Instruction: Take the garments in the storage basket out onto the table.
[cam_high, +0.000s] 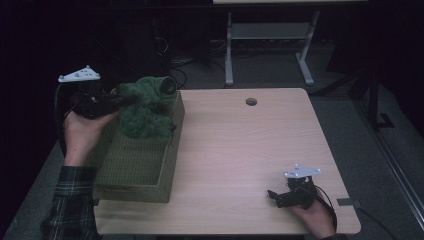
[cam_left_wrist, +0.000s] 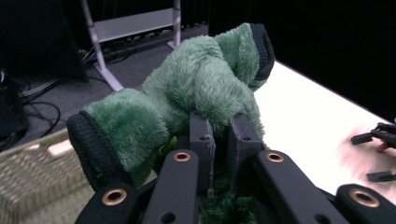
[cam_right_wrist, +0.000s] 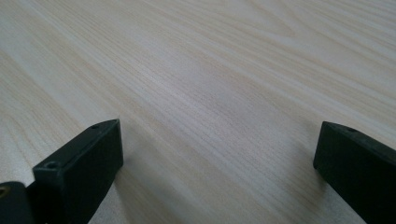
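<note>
While the left gripper (cam_high: 131, 99) clamps its jaws on green fleece (cam_left_wrist: 196, 88) above the woven basket (cam_high: 135, 170), the right gripper's (cam_high: 271, 196) jaws gape apart on the desk (cam_high: 240, 150).

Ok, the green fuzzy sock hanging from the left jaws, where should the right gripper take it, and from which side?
Take the black cuff at the far end of the green fuzzy sock, coming in from the table side. That end sticks out past the left gripper, clear of the woven basket; the right gripper stands open.
</note>
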